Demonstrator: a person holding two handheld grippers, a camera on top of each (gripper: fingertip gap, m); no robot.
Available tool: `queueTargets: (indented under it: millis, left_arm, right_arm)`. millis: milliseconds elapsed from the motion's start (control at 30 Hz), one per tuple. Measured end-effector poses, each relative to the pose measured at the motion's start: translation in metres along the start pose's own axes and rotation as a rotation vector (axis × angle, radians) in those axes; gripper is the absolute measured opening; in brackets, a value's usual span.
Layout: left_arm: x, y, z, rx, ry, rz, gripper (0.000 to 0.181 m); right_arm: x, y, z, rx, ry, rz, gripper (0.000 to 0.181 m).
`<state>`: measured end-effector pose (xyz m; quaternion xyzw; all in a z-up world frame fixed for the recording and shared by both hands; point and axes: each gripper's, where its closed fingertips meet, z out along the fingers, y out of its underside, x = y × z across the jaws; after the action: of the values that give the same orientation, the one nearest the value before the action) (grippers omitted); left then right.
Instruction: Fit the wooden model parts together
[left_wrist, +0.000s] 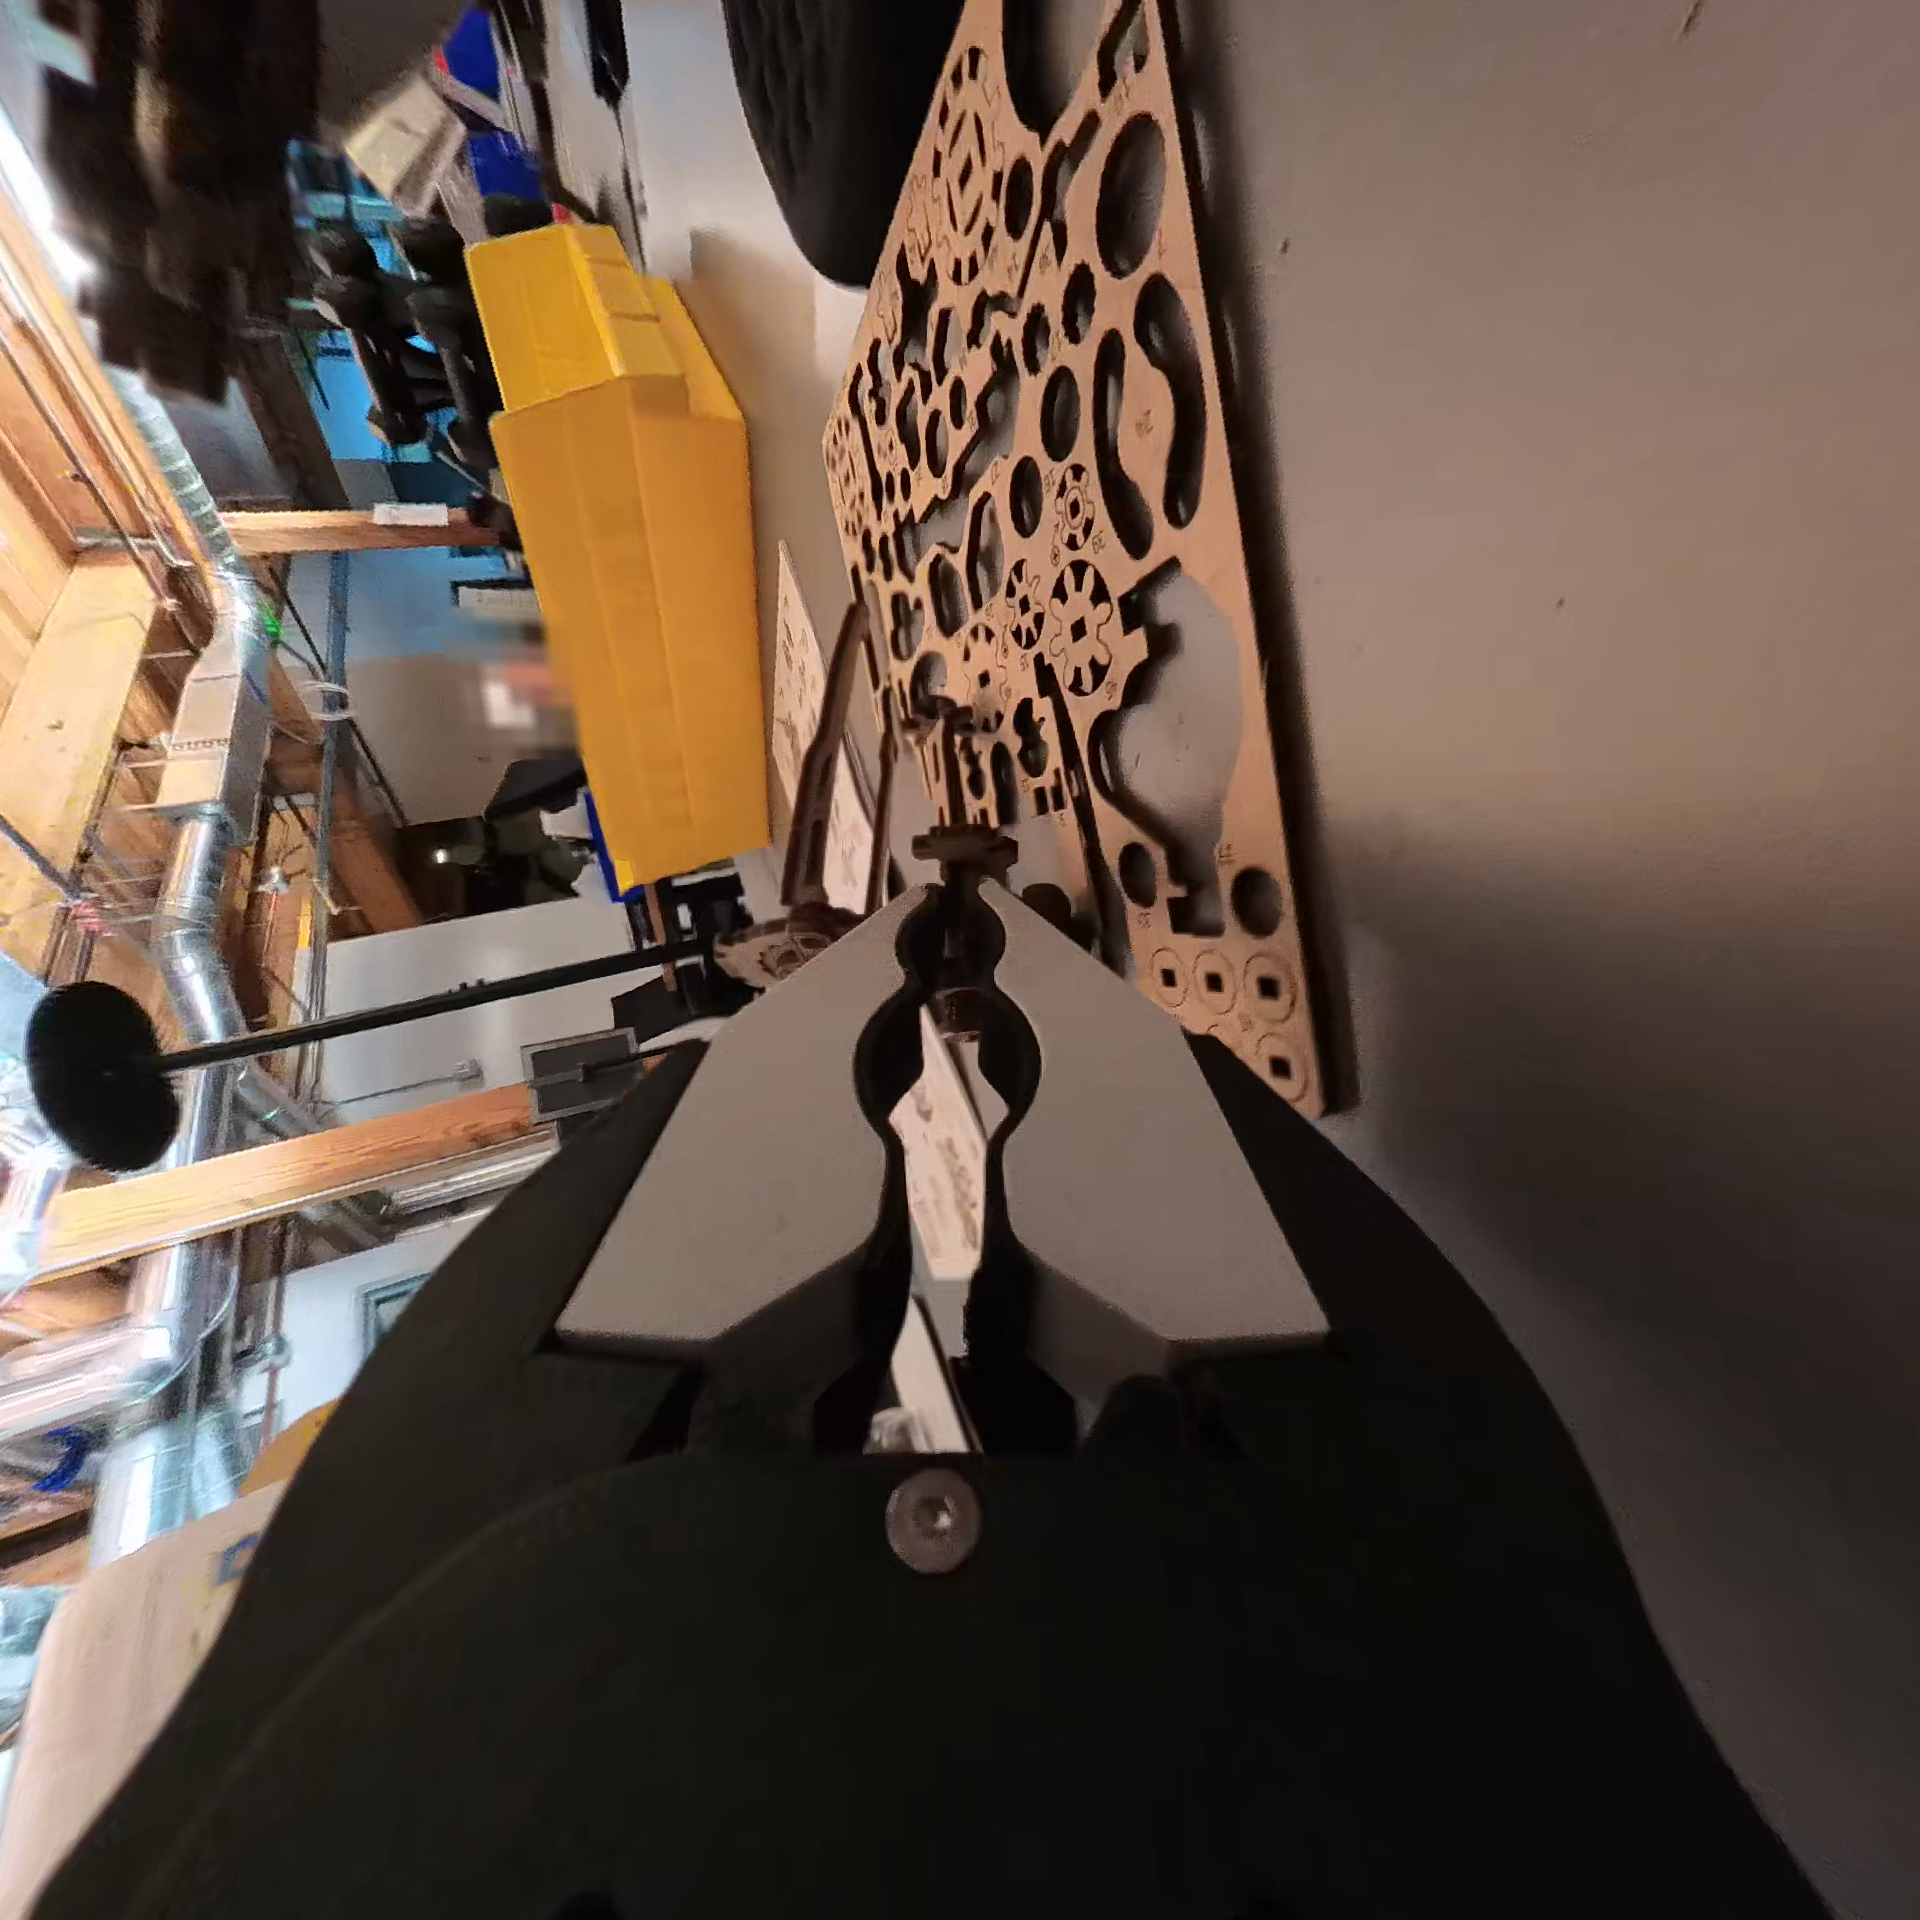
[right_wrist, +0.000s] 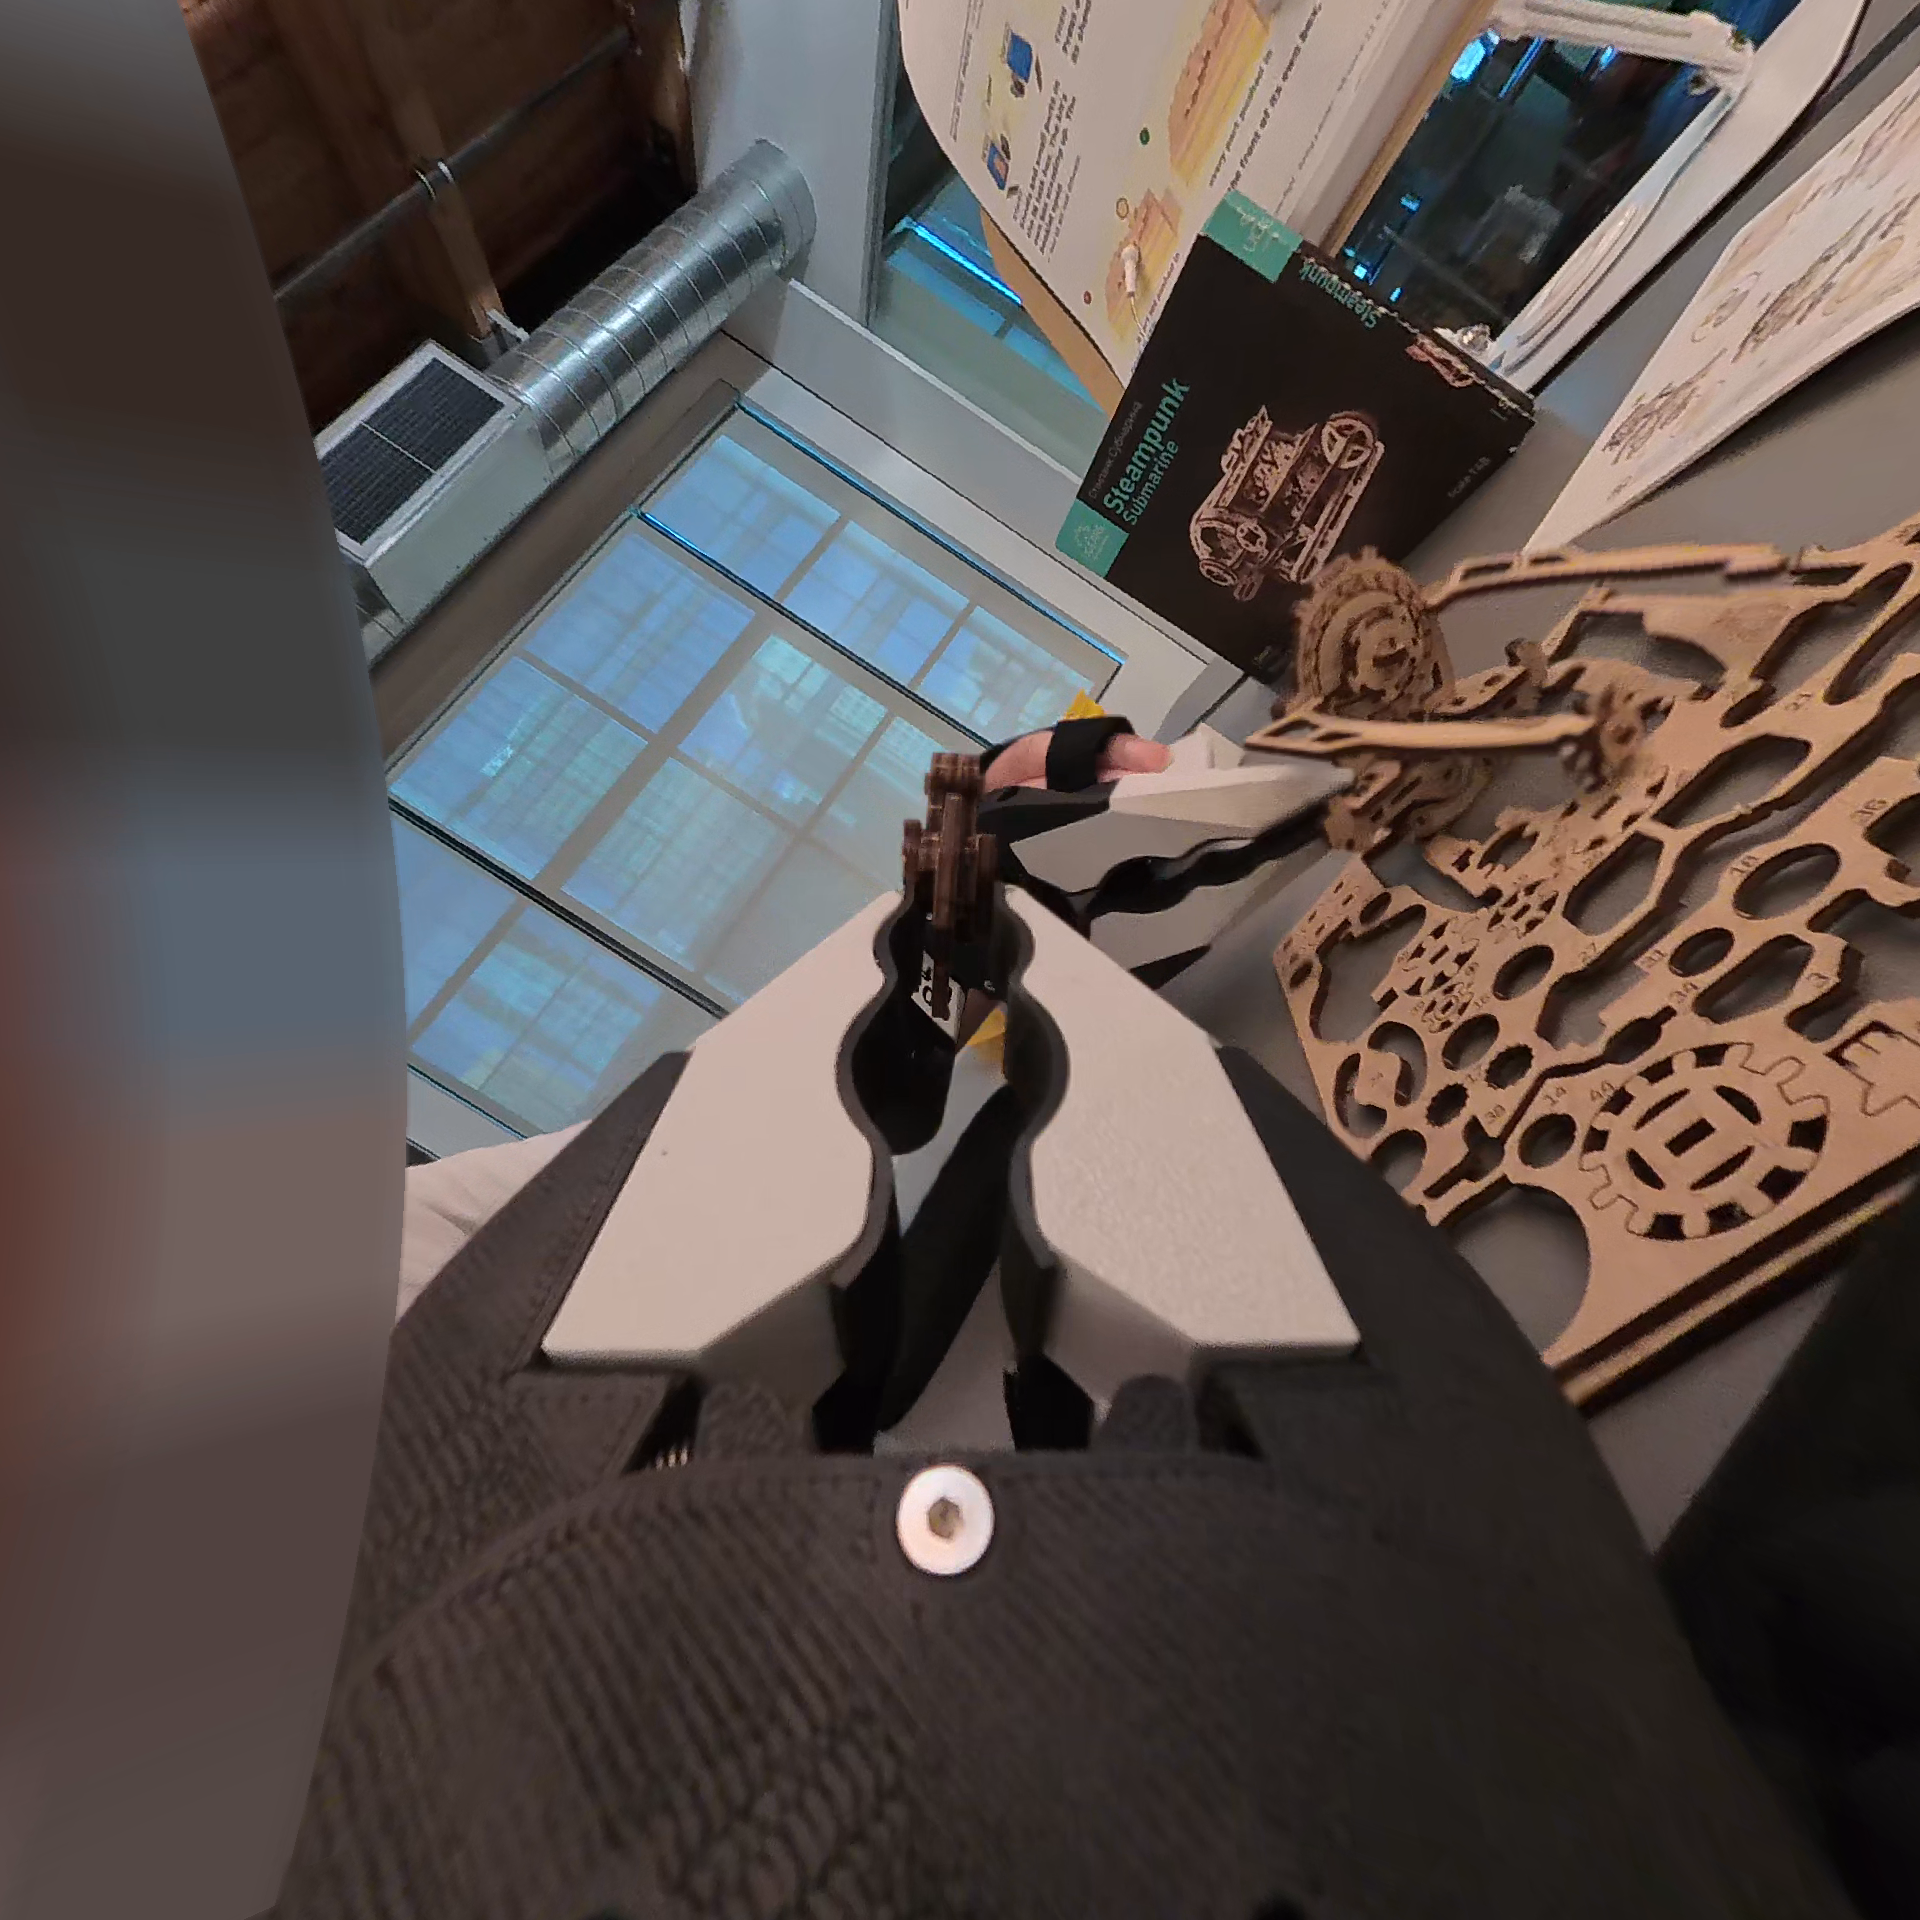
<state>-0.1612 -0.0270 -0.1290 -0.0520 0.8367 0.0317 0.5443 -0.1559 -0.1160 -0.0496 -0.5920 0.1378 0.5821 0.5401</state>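
My left gripper (left_wrist: 956, 904) is shut on a thin shaft of the partly built wooden model (left_wrist: 961, 847), whose gear and frame arms stick out past the fingertips. The right wrist view shows the same gripper (right_wrist: 1320, 800) with its tips at the model (right_wrist: 1371, 665), low over the grey table. My right gripper (right_wrist: 956, 914) is shut on a small dark wooden gear part (right_wrist: 951, 831), which stands up out of the fingertips in the air to the left of the model. A punched-out wooden parts sheet (left_wrist: 1226, 520) lies on the table beside the model; it also shows in the right wrist view (right_wrist: 1662, 987).
A yellow box (left_wrist: 623, 571) stands behind the model. The dark kit box (right_wrist: 1278, 447) leans at the table's far edge, with instruction sheets (right_wrist: 1766, 291) beside it. A black ball on a thin rod (left_wrist: 99, 1075) sticks out at the left. The grey table (left_wrist: 1558, 623) extends to the right. One gripper's finger ends stand about 12 cm off the other's.
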Motion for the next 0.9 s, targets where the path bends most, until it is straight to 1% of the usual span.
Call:
queueTargets:
  millis: [67, 133, 267, 333, 433, 500, 567, 600, 667, 733, 833, 900]
  left_arm:
    - [-0.001, 0.001, 0.002, -0.041, 0.008, -0.027, 0.0]
    - [-0.009, -0.006, -0.007, -0.038, -0.003, -0.134, 0.0]
    - [-0.037, -0.031, -0.044, -0.018, -0.074, -0.39, 0.0]
    - [-0.048, -0.045, -0.065, 0.015, -0.071, -0.54, 0.0]
    - [-0.055, -0.064, -0.095, 0.08, -0.009, -0.787, 0.0]
    - [-0.052, -0.066, -0.11, 0.087, 0.04, -0.914, 0.0]
    - [-0.049, -0.066, -0.123, 0.117, 0.065, -1.028, 0.0]
    - [-0.048, -0.066, -0.129, 0.132, 0.064, -1.067, 0.0]
    - [-0.044, -0.064, -0.137, 0.16, 0.046, -1.112, 0.0]
    - [-0.036, -0.065, -0.141, 0.178, 0.039, -1.117, 0.0]
    - [-0.023, -0.065, -0.143, 0.188, 0.001, -1.079, 0.0]
    - [-0.014, -0.067, -0.142, 0.195, -0.009, -1.046, 0.0]
  right_arm:
    - [0.004, 0.002, 0.001, -0.016, 0.026, 0.001, 0.01]
    - [0.008, 0.006, 0.003, -0.038, 0.051, 0.022, 0.01]
    - [0.013, 0.021, 0.007, -0.126, 0.087, 0.07, 0.01]
    - [0.015, 0.023, 0.009, -0.14, 0.099, 0.087, 0.01]
    - [0.007, 0.026, 0.016, -0.139, 0.045, 0.177, 0.009]
    - [-0.004, 0.033, 0.024, -0.158, -0.011, 0.252, 0.01]
    - [-0.02, 0.04, 0.031, -0.162, -0.083, 0.282, 0.009]
    - [-0.021, 0.045, 0.034, -0.177, -0.079, 0.292, 0.009]
    - [-0.019, 0.051, 0.04, -0.173, -0.062, 0.294, 0.009]
    - [-0.023, 0.055, 0.046, -0.174, -0.072, 0.3, 0.009]
    - [-0.016, 0.067, 0.054, -0.209, -0.01, 0.231, 0.009]
    - [-0.012, 0.076, 0.058, -0.235, 0.012, 0.219, 0.01]
